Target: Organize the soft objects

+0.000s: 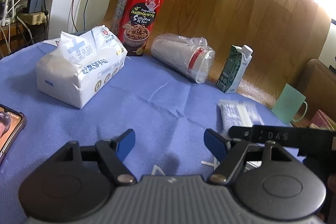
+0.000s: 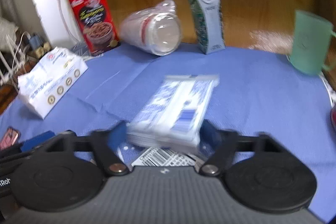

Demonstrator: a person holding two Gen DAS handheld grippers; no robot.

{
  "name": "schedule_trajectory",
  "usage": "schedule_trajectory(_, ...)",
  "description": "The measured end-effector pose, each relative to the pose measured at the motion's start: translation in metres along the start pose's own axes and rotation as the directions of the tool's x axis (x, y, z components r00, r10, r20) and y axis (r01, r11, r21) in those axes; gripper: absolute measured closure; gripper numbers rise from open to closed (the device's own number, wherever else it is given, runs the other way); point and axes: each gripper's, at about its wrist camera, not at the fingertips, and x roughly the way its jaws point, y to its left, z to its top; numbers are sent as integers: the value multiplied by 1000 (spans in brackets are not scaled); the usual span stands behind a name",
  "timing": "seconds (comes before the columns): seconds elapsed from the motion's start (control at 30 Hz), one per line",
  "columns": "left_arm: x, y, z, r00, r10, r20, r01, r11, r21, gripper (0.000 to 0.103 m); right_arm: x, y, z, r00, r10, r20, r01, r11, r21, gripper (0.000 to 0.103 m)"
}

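Clearly, the big white tissue pack point(image 1: 77, 68) at the far left of the blue-covered desk point(image 1: 157, 102) reads "CLEAN" and "SIPIAO". Behind it the red snack box point(image 1: 139, 18) says "Fragrant meat". The left tool point(image 1: 169, 143) stands spread and empty over the cloth, touching nothing. The right tool point(image 2: 162, 132) has a small blue-and-white tissue packet point(image 2: 176, 106) between its fingers at the near middle; the picture is blurred, so I cannot tell if the pads press it. Its print is unreadable.
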Motion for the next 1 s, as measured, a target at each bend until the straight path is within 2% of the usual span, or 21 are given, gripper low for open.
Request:
schedule_trajectory(0.03, 0, 0, 0, 1000, 0, -1, 0, 1000, 2, 28, -1, 0, 2, 1000, 6, -4, -6, 1000, -5, 66)
schedule_trajectory(0.1, 1, -1, -1, 1000, 1, -2, -1, 1000, 8, 27, -3, -7, 7, 1000, 29, -5, -29, 999, 20, 74)
schedule_trajectory(0.13, 1, -1, -1, 1000, 1, -2, -1, 1000, 12, 27, -6, -11, 9, 1000, 15, 4, -15, 1000, 27, 78)
schedule_trajectory(0.23, 2, -3, -1, 1000, 2, -6, -1, 1000, 23, 26, -14, -34, 10, 999, -44, 18, 42, 997, 65, 83)
schedule_trajectory(0.37, 2, -4, -1, 1000, -5, -11, 5, 999, 32, 25, -36, -65, -6, 999, -51, 18, 48, 987, 153, 91)
schedule_trajectory(0.5, 1, -15, -3, 998, -49, -35, 53, 994, 94, 24, -81, -96, -49, 999, -40, 11, 36, 972, 232, 94)
schedule_trajectory(0.57, -4, -30, -5, 992, -109, -59, 116, 982, 146, 24, -106, -104, -73, 999, -31, 23, 24, 968, 249, 94)
schedule_trajectory(0.67, -16, -70, -9, 967, -239, -91, 254, 940, 229, 20, -148, -102, -104, 996, -69, 55, 57, 979, 195, 90)
schedule_trajectory(0.7, -18, -86, -10, 956, -276, -103, 294, 918, 267, 19, -160, -99, -113, 992, -109, 68, 97, 982, 160, 86)
schedule_trajectory(0.73, -18, -106, -11, 944, -307, -117, 329, 892, 311, 18, -165, -97, -116, 987, -140, 76, 129, 983, 131, 78)
schedule_trajectory(0.8, -12, -138, -11, 931, -332, -151, 365, 853, 374, 17, -172, -95, -120, 979, -177, 97, 170, 982, 84, 63)
schedule_trajectory(0.9, 12, -177, -2, 905, -373, -204, 426, 800, 423, 9, -170, -100, -115, 979, -155, 134, 146, 986, 75, 57)
schedule_trajectory(1.0, 40, -201, -1, 892, -357, -278, 450, 765, 461, 7, -162, -101, -106, 978, -130, 161, 121, 990, 66, 45)
